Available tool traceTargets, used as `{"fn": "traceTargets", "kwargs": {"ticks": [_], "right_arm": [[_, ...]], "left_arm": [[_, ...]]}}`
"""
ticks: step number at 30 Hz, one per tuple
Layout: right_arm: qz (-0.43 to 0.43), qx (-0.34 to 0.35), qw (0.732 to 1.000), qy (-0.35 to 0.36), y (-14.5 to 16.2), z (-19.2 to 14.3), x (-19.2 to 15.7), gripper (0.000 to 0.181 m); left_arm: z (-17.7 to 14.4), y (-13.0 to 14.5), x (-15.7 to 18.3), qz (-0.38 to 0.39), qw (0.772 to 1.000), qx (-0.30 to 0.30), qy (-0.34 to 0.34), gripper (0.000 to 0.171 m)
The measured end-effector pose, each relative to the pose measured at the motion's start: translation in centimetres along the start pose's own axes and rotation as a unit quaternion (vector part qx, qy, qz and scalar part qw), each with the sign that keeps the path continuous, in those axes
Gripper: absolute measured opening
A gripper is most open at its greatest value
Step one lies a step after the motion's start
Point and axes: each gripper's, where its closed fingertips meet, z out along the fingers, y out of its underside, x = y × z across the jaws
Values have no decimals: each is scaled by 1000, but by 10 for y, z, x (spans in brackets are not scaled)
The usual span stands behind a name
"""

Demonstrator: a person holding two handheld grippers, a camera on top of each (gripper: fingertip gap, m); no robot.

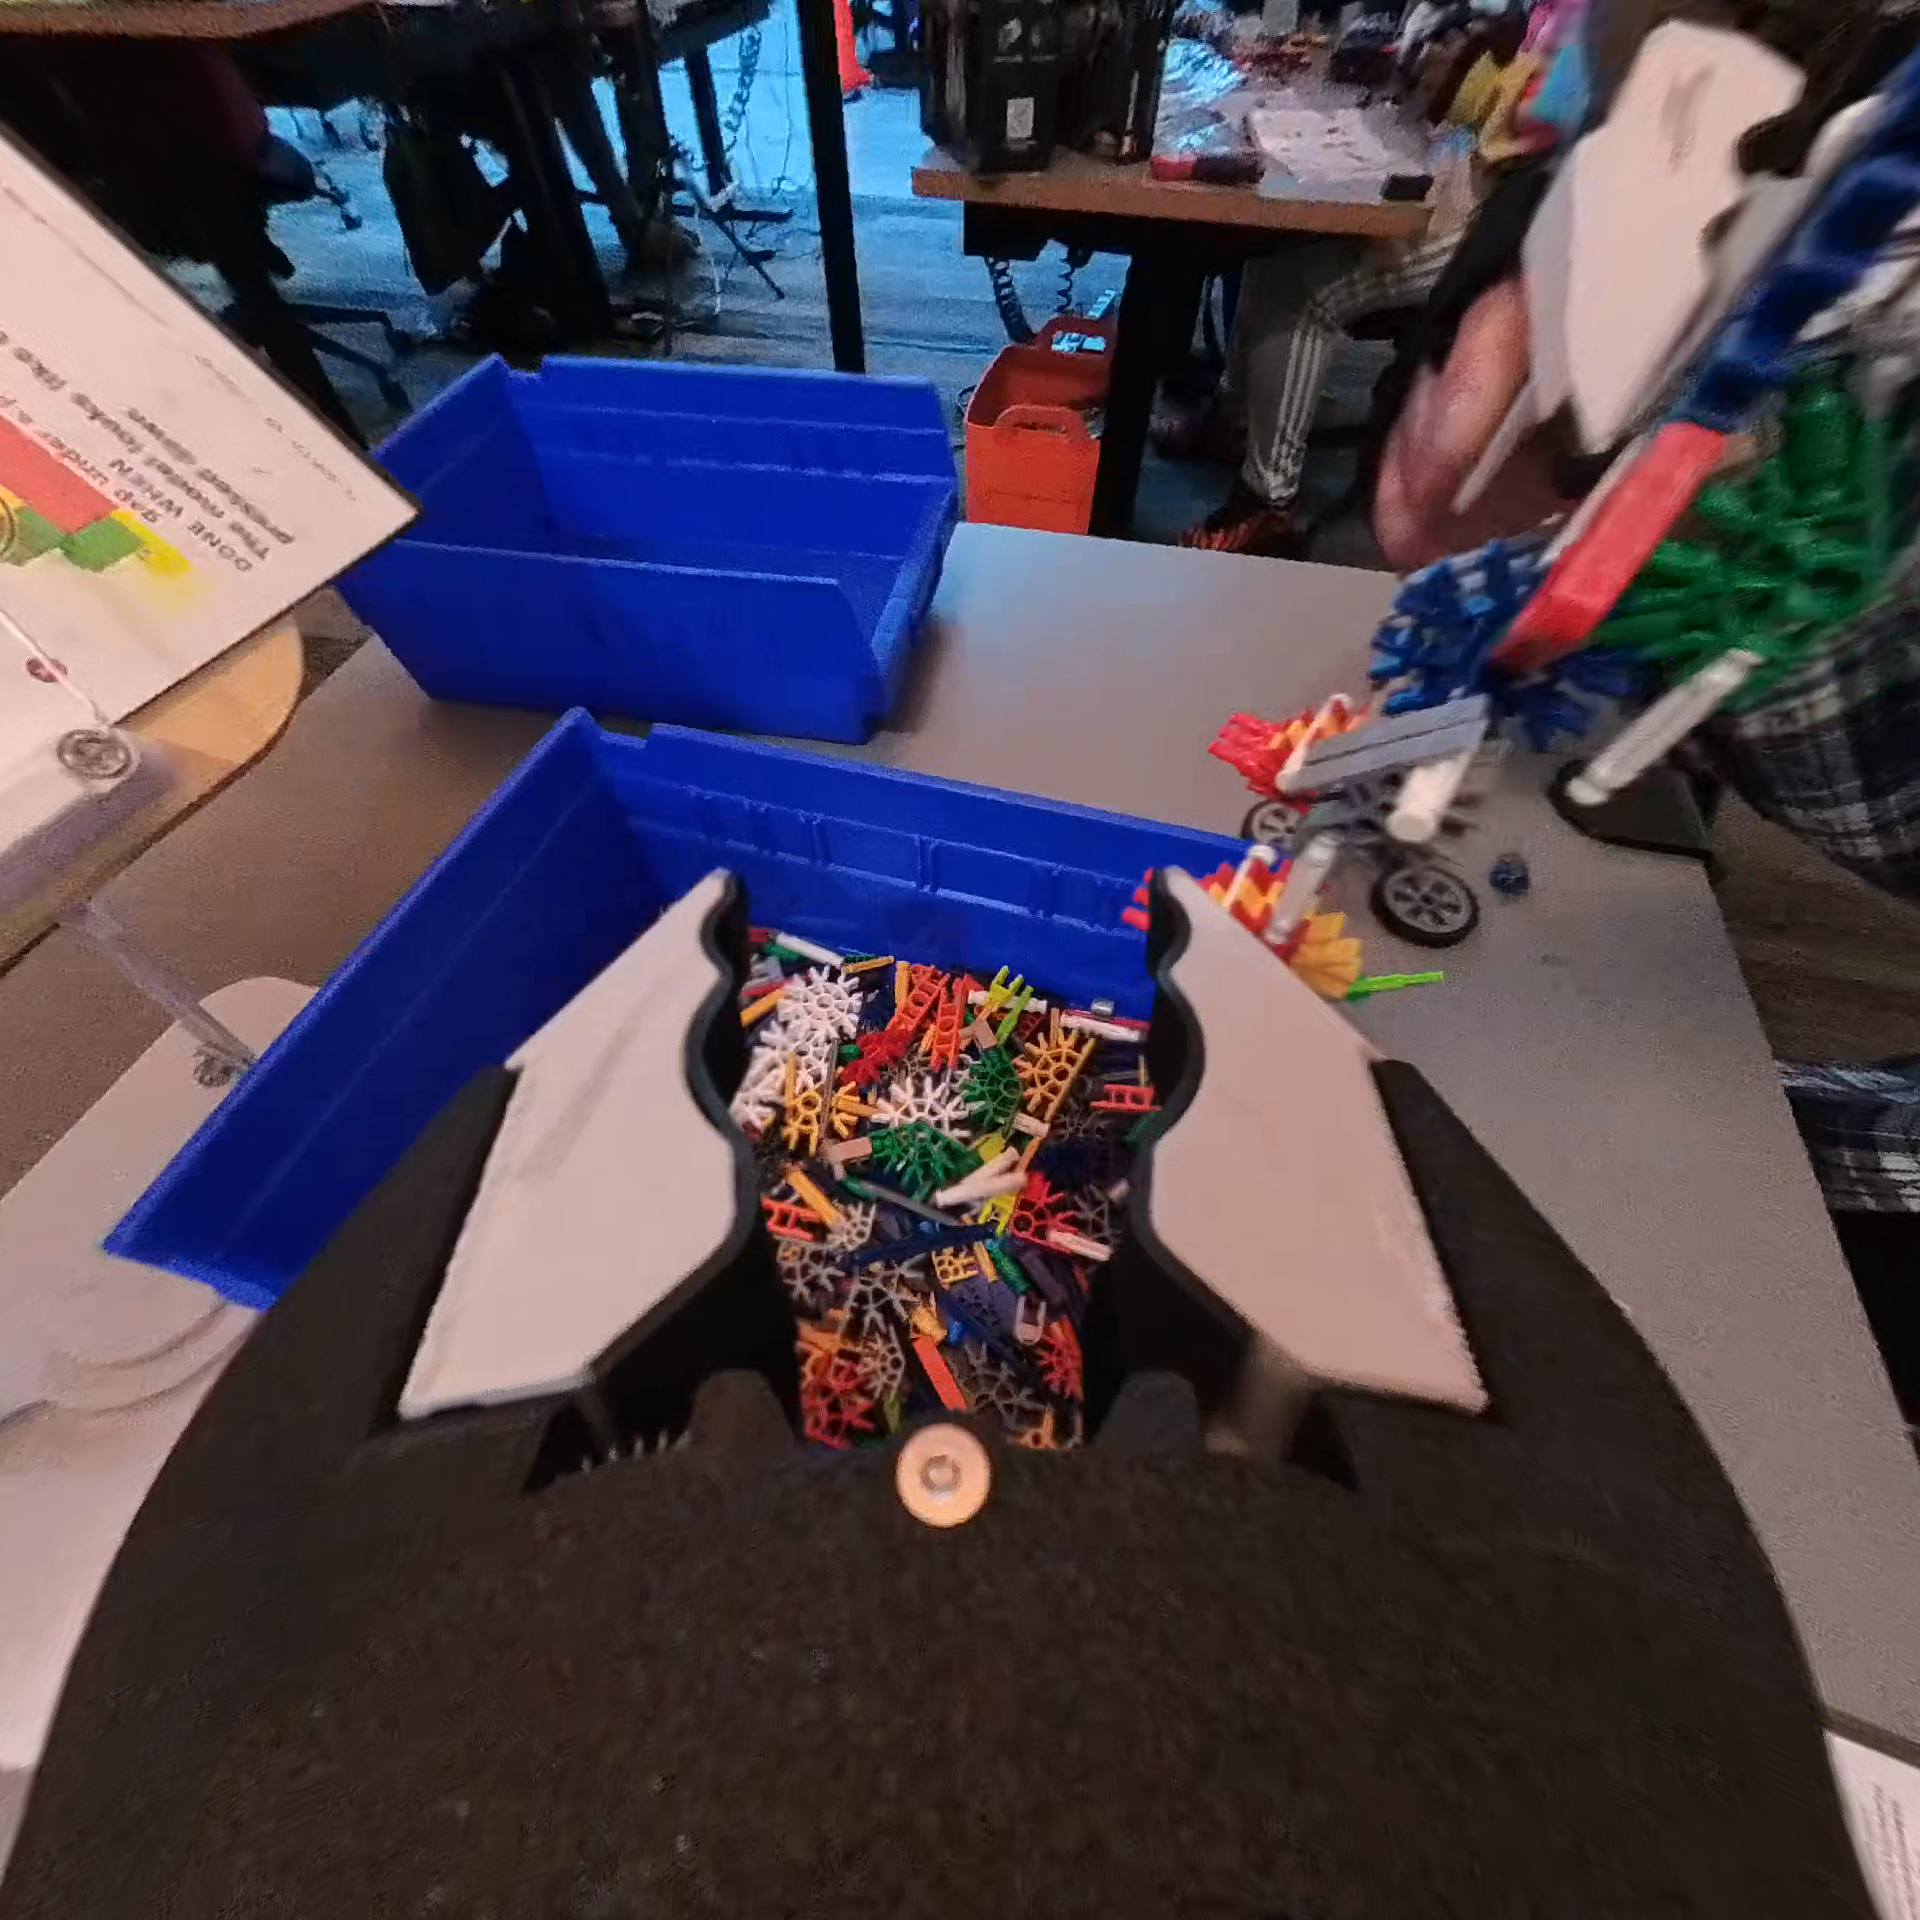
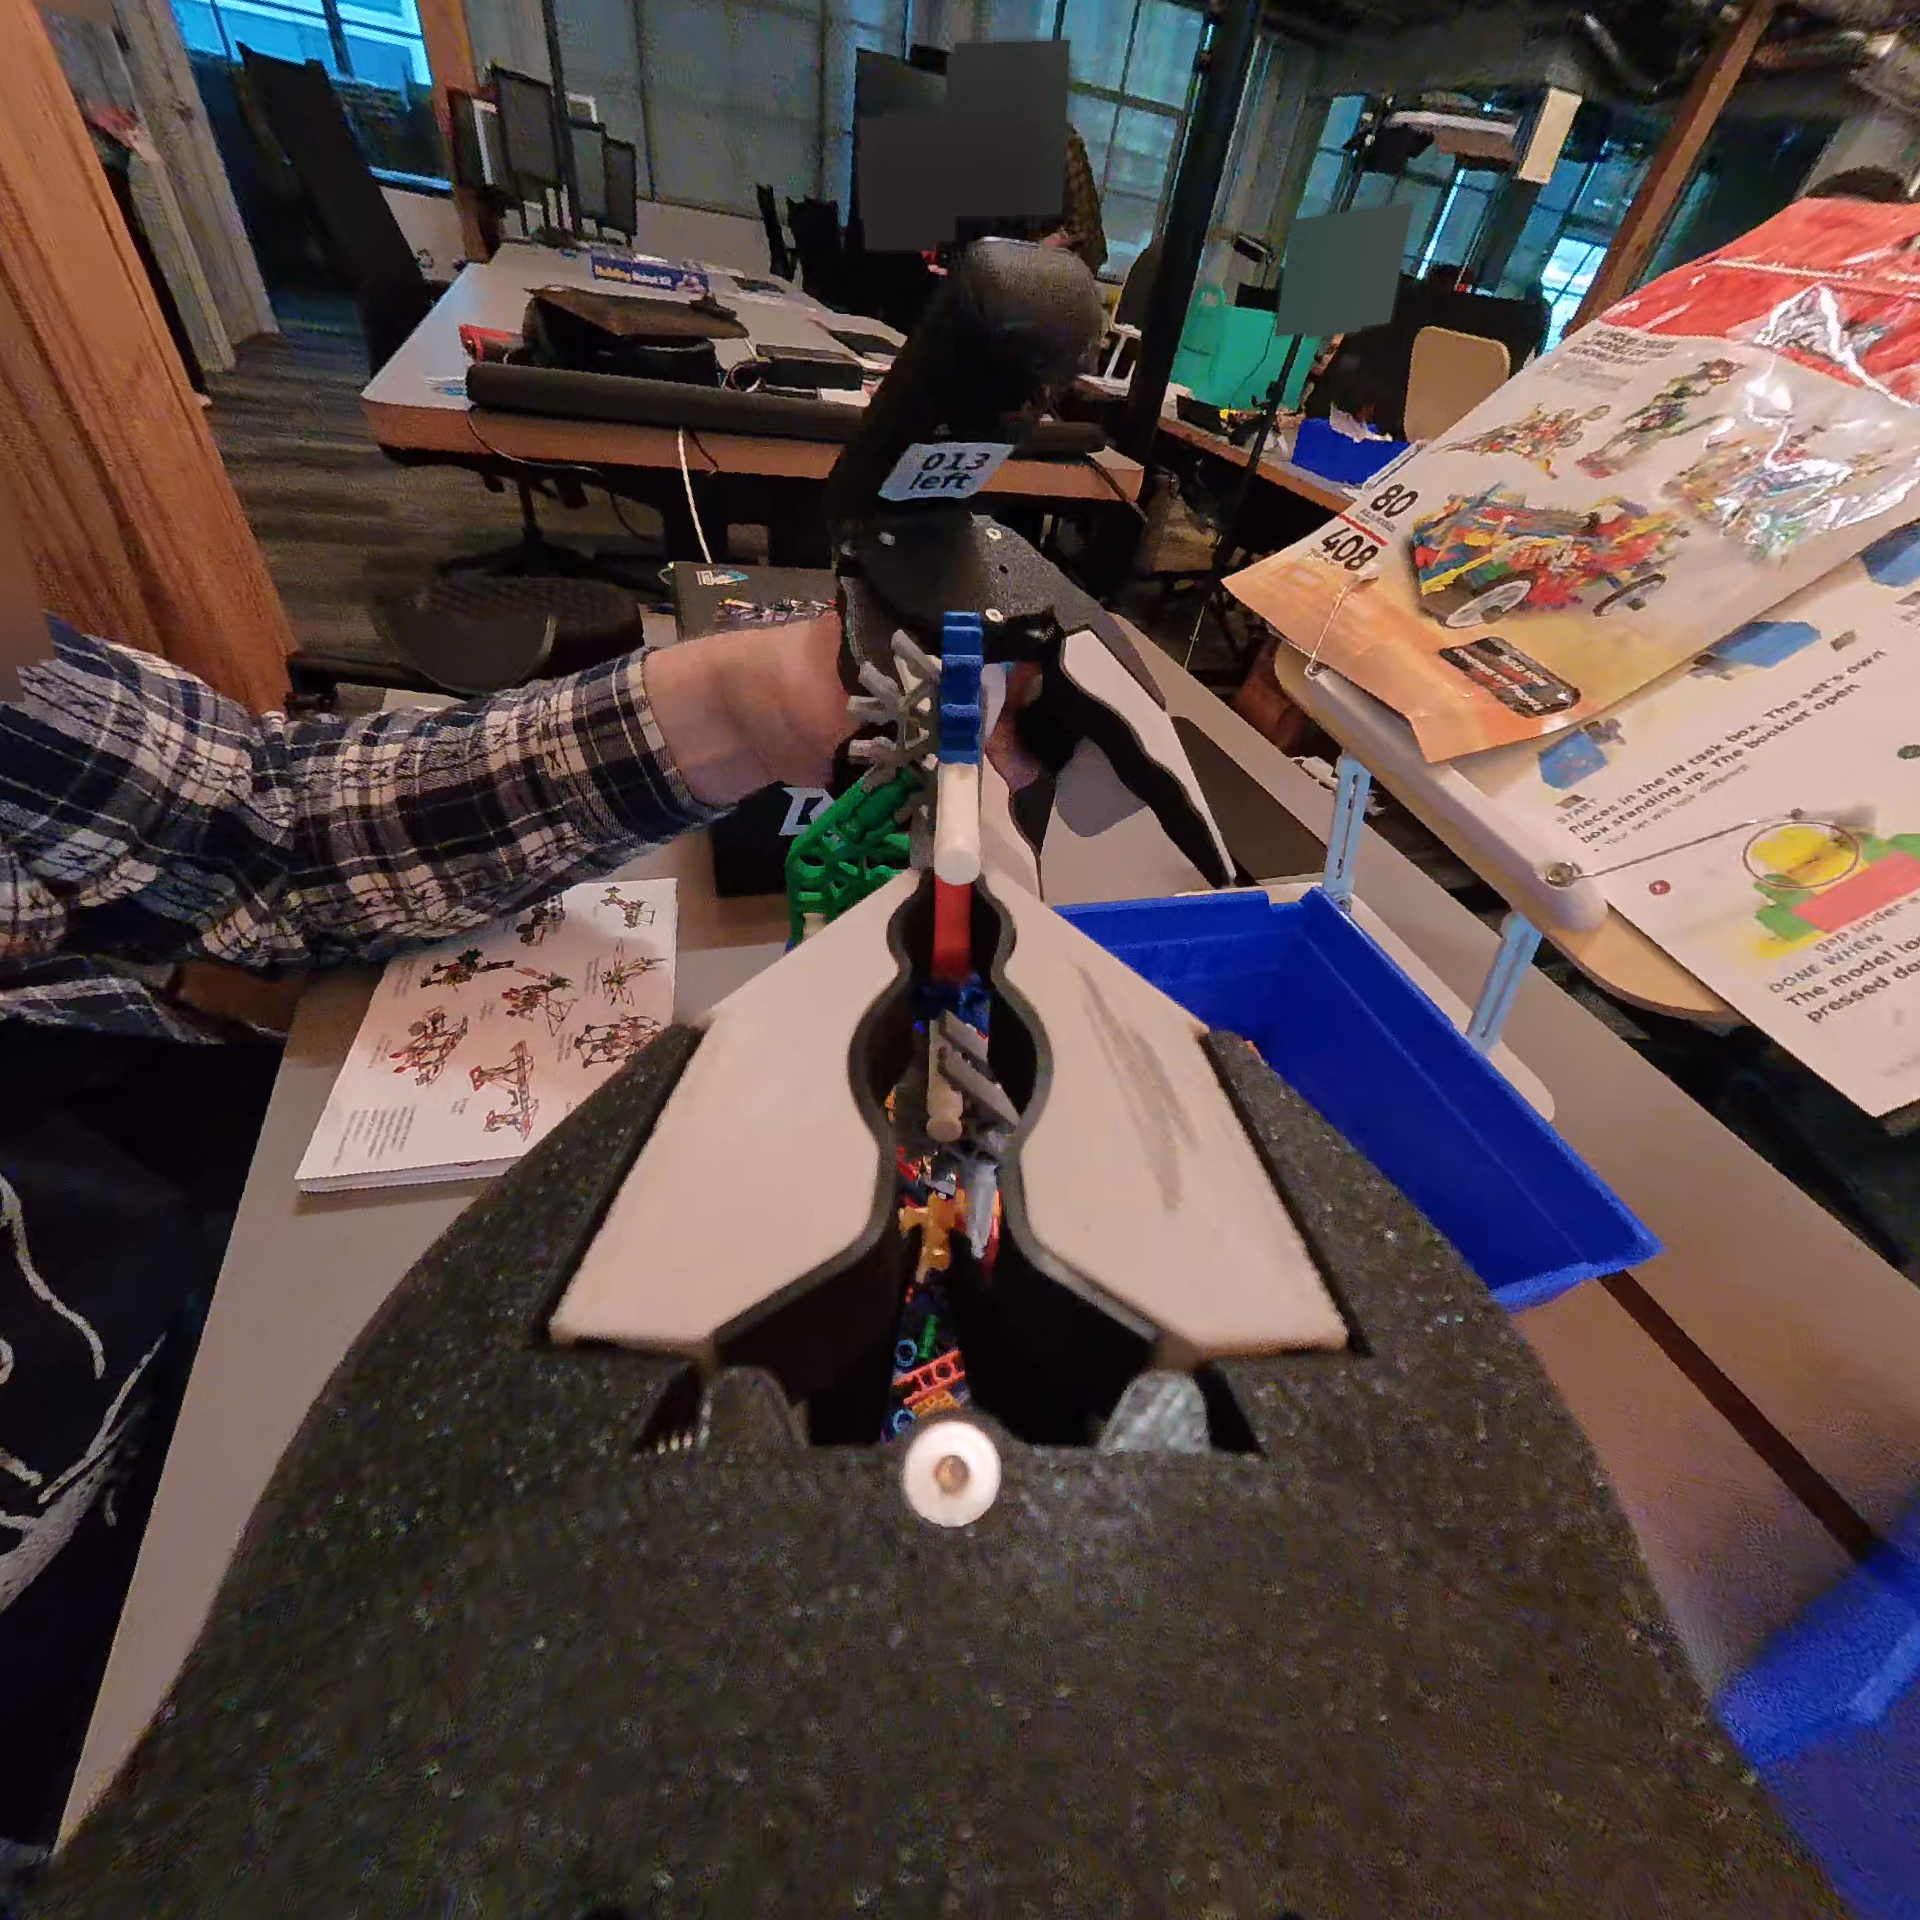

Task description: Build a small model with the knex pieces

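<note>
While the left tongs (image 1: 940, 914) stand with their grey fingers well apart and hold nothing, they hover over a blue bin (image 1: 436, 997) in the centre of the left wrist view; between the fingers lies a dense heap of small construction pieces (image 1: 925, 1132), rods and snowflake-shaped connectors in white, green, orange, yellow, red and dark blue. A second blue bin (image 1: 665, 540) sits behind it, toward the upper middle of the frame, on the grey desk (image 1: 1122, 644). At the right edge, blurred, a toy model (image 1: 1621, 582) of blue, green, red and grey pieces hangs above the desk, with a wheeled section (image 1: 1382, 862) of red, yellow and grey parts resting on the desk below it, just beside the near bin's right corner. In the right wrist view the right tongs (image 2: 951, 904) are clamped on a red rod of that model (image 2: 951, 800), whose white rod, blue connector, grey connector and green lattice rise above the fingertips at centre frame. Beyond it a hand (image 2: 748, 707) in a plaid sleeve grips the other gripper. An open booklet (image 2: 499, 1029) lies at lower left on the desk, and a tilted instruction board (image 2: 1683, 665) fills the upper right.
</note>
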Motion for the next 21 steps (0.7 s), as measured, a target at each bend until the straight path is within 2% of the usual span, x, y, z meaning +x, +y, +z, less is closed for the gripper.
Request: {"fn": "traceTargets", "kwargs": {"ticks": [2, 4, 9, 11, 12, 14, 19, 21], "right_arm": [[12, 5, 1000, 3, 0, 0, 2, 4], [26, 10, 1000, 0, 0, 1, 3, 4], [34, 2, 999, -27, 0, 14, -6, 4], [37, -4, 999, -32, 1, 20, -10, 4], [35, -4, 999, -38, 0, 22, -12, 4], [43, 13, 997, -56, -6, 23, -17, 4], [48, 32, 997, -51, -13, 21, -16, 6], [43, 48, 997, -43, -20, 17, -14, 23]], "left_arm": [[-14, -17, 19, 3, 997, 48, 58, 69], [-33, -40, 50, 19, 984, 110, 136, 71], [-39, -57, 89, 66, 970, 140, 190, 70], [-39, -58, 100, 69, 964, 143, 215, 54], [-39, -59, 103, 68, 960, 149, 226, 36], [-40, -61, 106, 62, 955, 163, 240, 27], [-42, -72, 106, 68, 954, 188, 225, 25], [-44, -75, 102, 65, 956, 192, 210, 24]]}}
